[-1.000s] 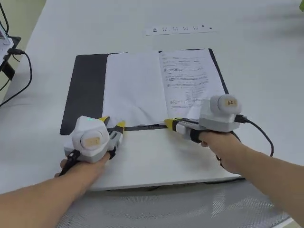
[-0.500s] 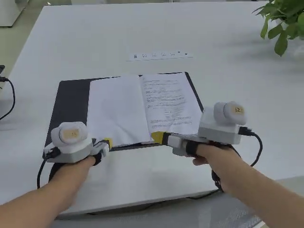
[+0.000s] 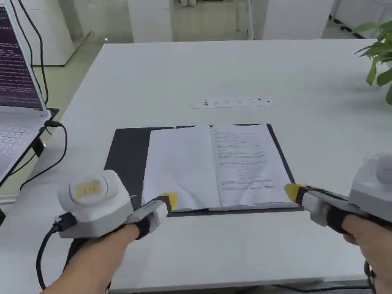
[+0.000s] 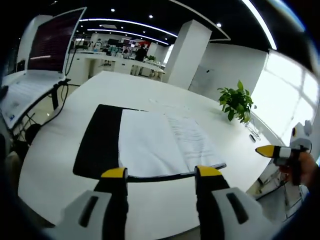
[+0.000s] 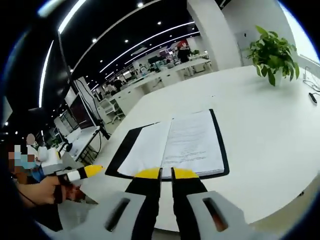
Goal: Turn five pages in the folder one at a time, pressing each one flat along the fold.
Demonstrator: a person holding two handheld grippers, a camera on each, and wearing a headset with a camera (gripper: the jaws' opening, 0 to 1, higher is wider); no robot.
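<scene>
Right gripper (image 5: 166,173), jaws pressed nearly together on nothing, hovers just off the near right corner of the open folder (image 3: 125,153) on the table (image 3: 245,67). Left gripper (image 4: 160,172), jaws spread, sits at the near left edge. The fold (image 3: 212,165) runs away from the person. The printed page (image 3: 242,162) lies nearer the right gripper.

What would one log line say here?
folder open flat | left gripper open, at near edge | right gripper shut, empty, at right corner
</scene>
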